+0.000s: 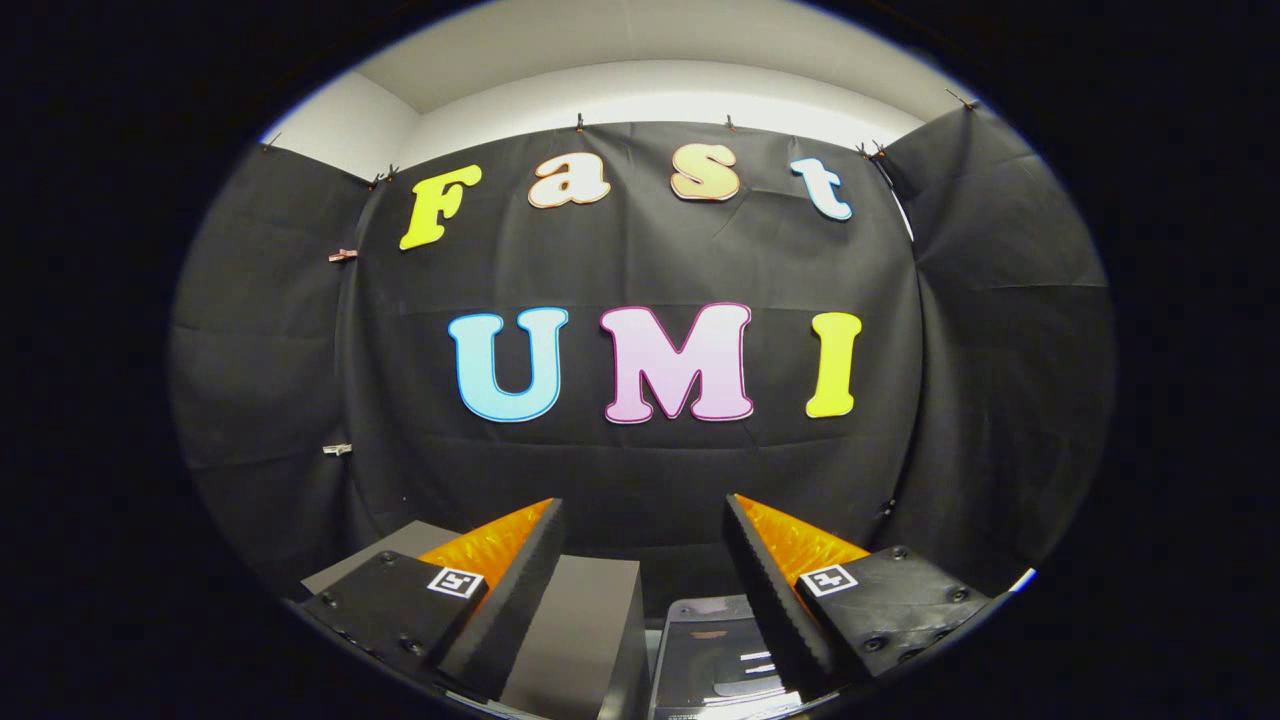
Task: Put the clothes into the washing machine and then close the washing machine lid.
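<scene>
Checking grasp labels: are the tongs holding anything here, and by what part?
Nothing is held. The tongs are open, with only empty space between the fingers. A grey box and what may be the washing machine lie below and beyond them, untouched.

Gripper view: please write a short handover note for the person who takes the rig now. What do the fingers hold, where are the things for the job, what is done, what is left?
Gripper: open, fingers apart, nothing between them, held up and facing the booth's black cloth wall.
Below and between the fingers: a grey box-like block, and beside it a dark-topped appliance, probably the washing machine; I cannot tell if its lid is open or closed.
Clothes: I cannot locate them from here.
Done: nothing that I can confirm.
Left: find and pick up the clothes, put them in the machine, close the lid.
</scene>
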Demonstrator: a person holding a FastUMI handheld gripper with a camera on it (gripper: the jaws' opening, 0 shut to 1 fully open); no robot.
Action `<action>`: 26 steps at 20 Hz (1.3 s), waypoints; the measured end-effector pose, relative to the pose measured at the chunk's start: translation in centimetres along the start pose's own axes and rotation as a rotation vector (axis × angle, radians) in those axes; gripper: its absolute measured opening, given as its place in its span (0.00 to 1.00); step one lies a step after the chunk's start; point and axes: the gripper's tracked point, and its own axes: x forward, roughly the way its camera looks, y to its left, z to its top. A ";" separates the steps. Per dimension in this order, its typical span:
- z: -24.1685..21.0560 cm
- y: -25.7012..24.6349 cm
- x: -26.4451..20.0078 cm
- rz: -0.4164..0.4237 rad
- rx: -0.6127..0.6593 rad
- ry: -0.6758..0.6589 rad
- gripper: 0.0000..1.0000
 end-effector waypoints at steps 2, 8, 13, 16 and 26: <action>0.0 -0.2 -0.1 -0.006 -0.010 -0.002 0.99; 0.1 -0.3 0.0 -0.006 -0.010 0.005 0.99; 0.5 -1.1 -0.1 -0.021 -0.026 -0.012 0.99; 0.2 -1.7 -0.4 -0.037 -0.017 -0.005 0.99; 0.5 -2.5 -1.1 -0.057 -0.023 -0.008 0.99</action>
